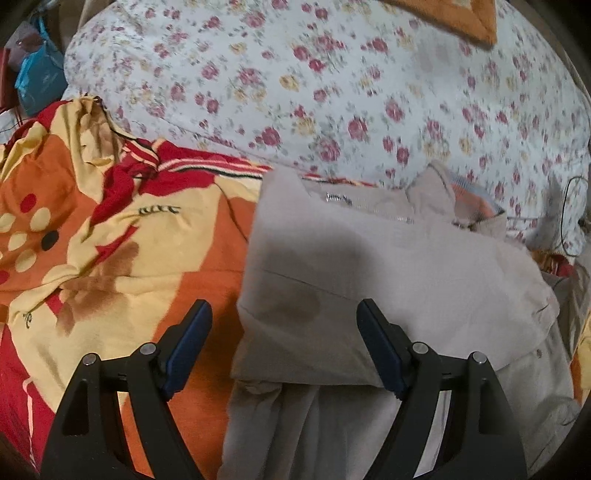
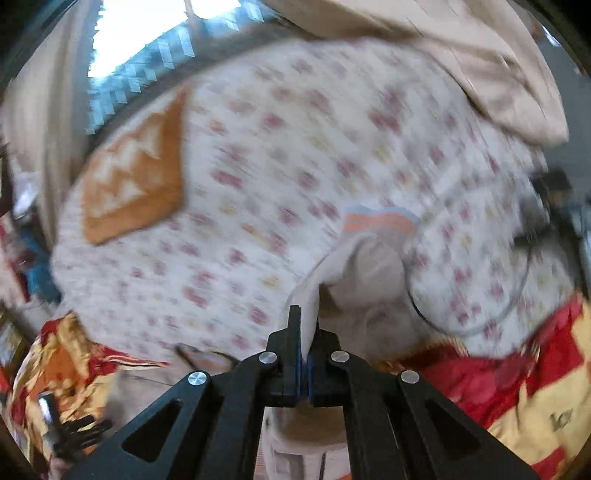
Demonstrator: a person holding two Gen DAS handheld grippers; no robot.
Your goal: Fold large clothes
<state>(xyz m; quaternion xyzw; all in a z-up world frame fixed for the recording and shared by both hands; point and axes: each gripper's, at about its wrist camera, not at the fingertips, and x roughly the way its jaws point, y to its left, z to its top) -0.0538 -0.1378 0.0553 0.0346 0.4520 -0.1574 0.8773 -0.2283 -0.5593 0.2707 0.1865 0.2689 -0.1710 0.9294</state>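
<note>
A bed is covered by a white floral quilt (image 1: 332,92) and, nearer, an orange, red and yellow sheet (image 1: 110,236). On the sheet lies the beige garment (image 1: 369,266), partly folded, its zipper toward the quilt. An orange patterned cloth (image 2: 136,173) rests on the quilt. The left tongs (image 1: 284,347) hang wide open over the garment's near edge and grip nothing. The right tongs (image 2: 303,332) are closed tight on a fold of the beige garment; this view is blurred.

Bed (image 1: 332,92) under floral sheet; bright window (image 2: 122,33) beyond; orange-red blanket (image 1: 129,240).
</note>
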